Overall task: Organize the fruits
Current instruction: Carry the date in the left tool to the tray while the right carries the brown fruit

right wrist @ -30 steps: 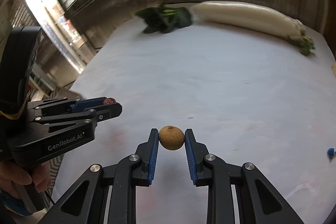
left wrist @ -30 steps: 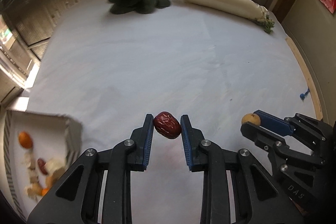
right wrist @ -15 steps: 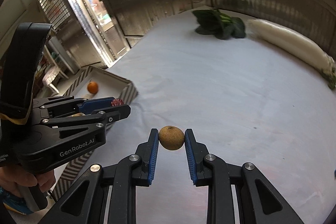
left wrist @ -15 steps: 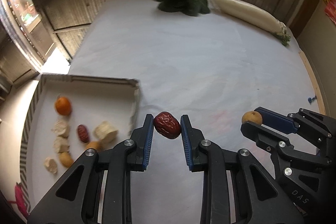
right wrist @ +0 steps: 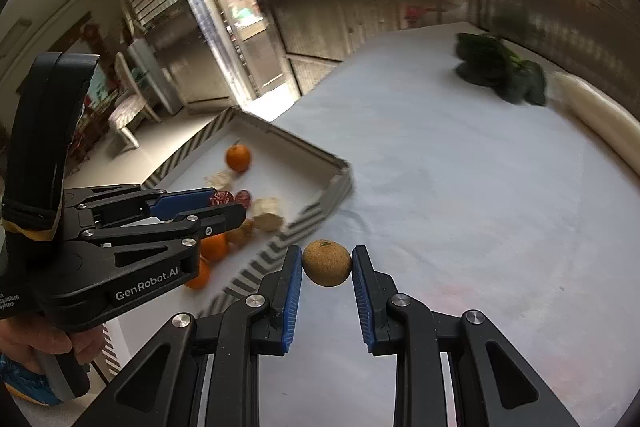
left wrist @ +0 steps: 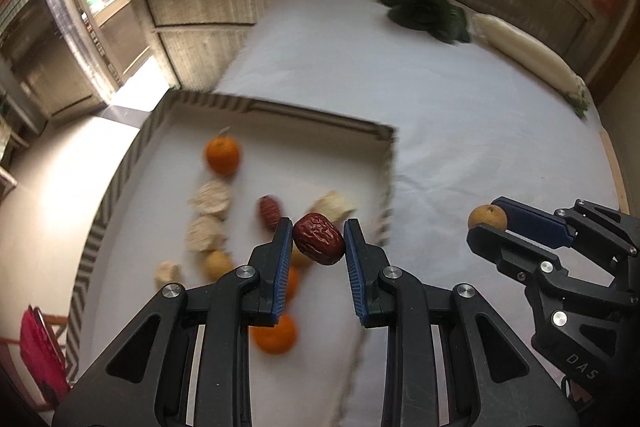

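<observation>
My left gripper (left wrist: 319, 242) is shut on a wrinkled red date (left wrist: 319, 238) and holds it above the striped-rim tray (left wrist: 304, 111). The tray holds oranges (left wrist: 222, 155), another red date (left wrist: 269, 211), pale pieces and small brown fruits. My right gripper (right wrist: 326, 263) is shut on a small brown longan (right wrist: 327, 263), held above the white table just right of the tray's corner (right wrist: 340, 183). The right gripper also shows in the left wrist view (left wrist: 490, 223), and the left gripper in the right wrist view (right wrist: 218, 205).
Dark leafy greens (left wrist: 424, 11) and a long white radish (left wrist: 528, 57) lie at the far end of the white table (left wrist: 460, 131). The table's left edge drops to the floor beside the tray. A red object (left wrist: 40, 351) sits low left.
Both grippers have swung left with their fruits. The tray has come fully into view and the red date now hangs over it.
</observation>
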